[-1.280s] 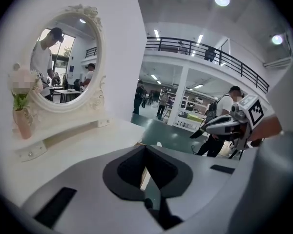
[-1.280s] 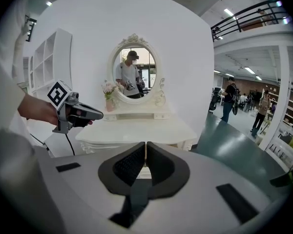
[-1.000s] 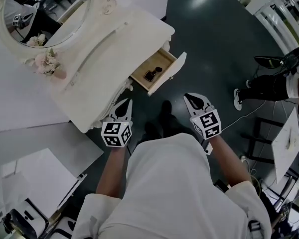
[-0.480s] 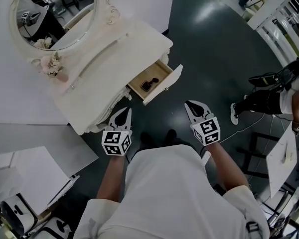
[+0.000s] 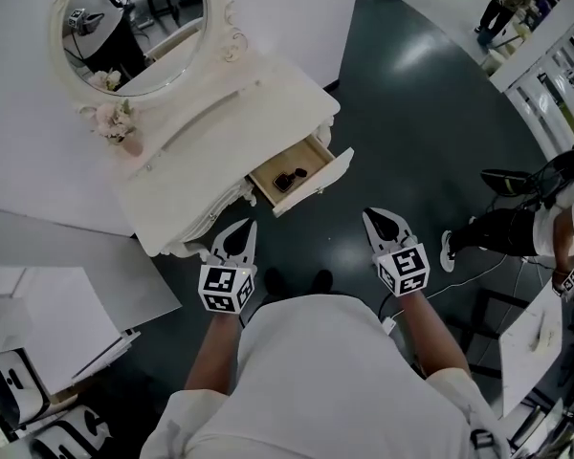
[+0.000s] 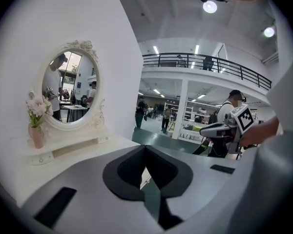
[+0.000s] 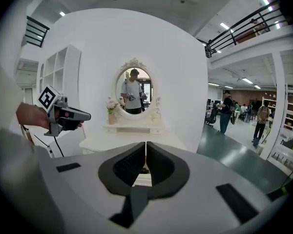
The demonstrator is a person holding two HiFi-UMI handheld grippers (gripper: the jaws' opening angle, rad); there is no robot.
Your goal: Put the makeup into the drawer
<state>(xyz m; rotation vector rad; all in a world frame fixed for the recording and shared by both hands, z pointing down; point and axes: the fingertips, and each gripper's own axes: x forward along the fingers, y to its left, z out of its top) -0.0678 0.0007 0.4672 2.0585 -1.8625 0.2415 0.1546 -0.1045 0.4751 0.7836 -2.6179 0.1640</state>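
The white dressing table (image 5: pixel 210 146) is standing against a white wall panel. Its oval mirror (image 5: pixel 139 27) is rising at the back, and a small vase of pink flowers (image 5: pixel 118 122) is sitting beside it. The drawer (image 5: pixel 320 182) is hanging open at the table's front corner, jutting out over the floor. The makeup (image 5: pixel 289 176), a small dark item, is lying inside on the wooden bottom. The left gripper (image 5: pixel 243 229) is hovering just beside the table's carved front edge and the right gripper (image 5: pixel 373 218) is hanging over bare floor, both short of the drawer, with jaws clenched together on nothing. The glossy dark floor (image 5: pixel 411 132) is spreading wide to the right and reflecting ceiling lights. A bystander (image 5: pixel 517 228) is sitting well apart at the right edge
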